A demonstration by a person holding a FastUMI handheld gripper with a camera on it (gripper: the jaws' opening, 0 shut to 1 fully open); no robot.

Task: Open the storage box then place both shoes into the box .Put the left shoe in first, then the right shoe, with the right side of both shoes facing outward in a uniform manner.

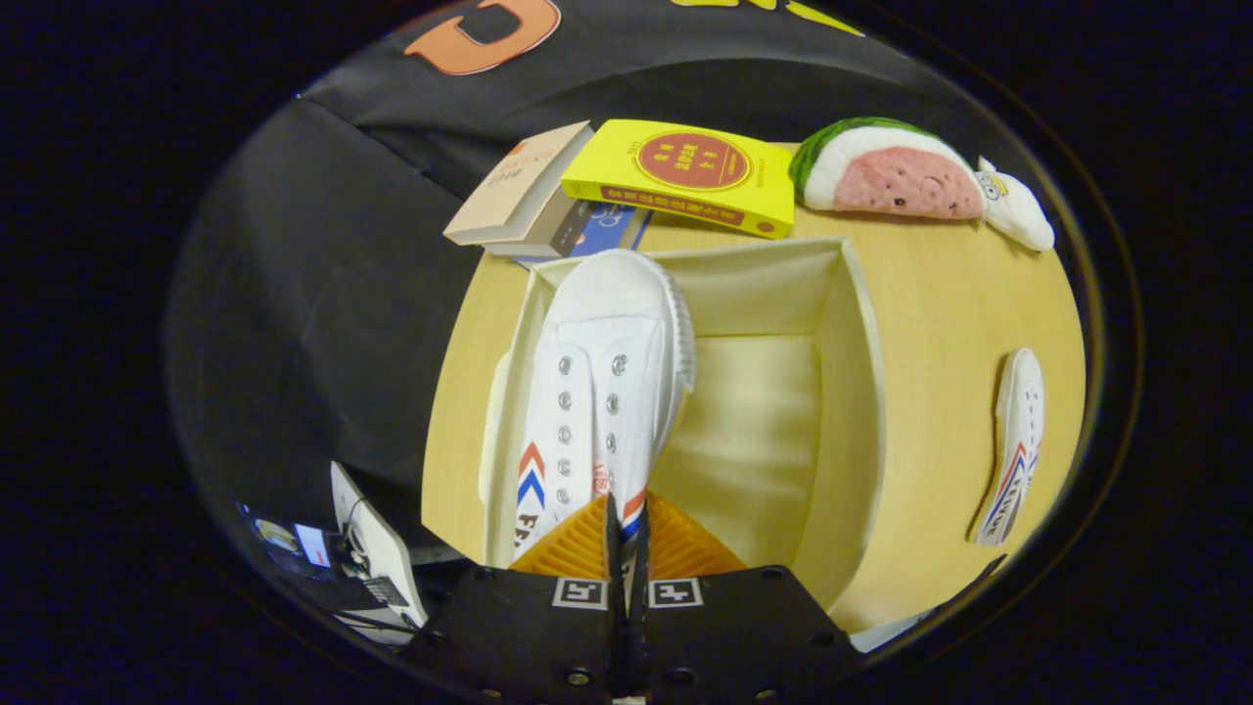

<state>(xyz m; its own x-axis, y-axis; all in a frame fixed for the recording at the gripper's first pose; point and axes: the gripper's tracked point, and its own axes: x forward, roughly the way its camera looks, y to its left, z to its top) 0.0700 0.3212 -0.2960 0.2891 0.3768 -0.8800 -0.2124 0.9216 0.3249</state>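
My gripper is shut on a white canvas shoe, both fingers pinching the rim of its opening near the heel. The shoe has red and blue chevrons on its side and hangs toe-forward over the left part of the open cream storage box. The box stands on the round wooden table, and its inside to the right of the shoe is bare. A second white shoe with the same stripes lies on its side on the table, right of the box.
Beyond the box lie a yellow book, a beige book and a blue one under them. A watermelon-slice plush with a small white toy sits at the back right. Equipment stands below the table's left edge.
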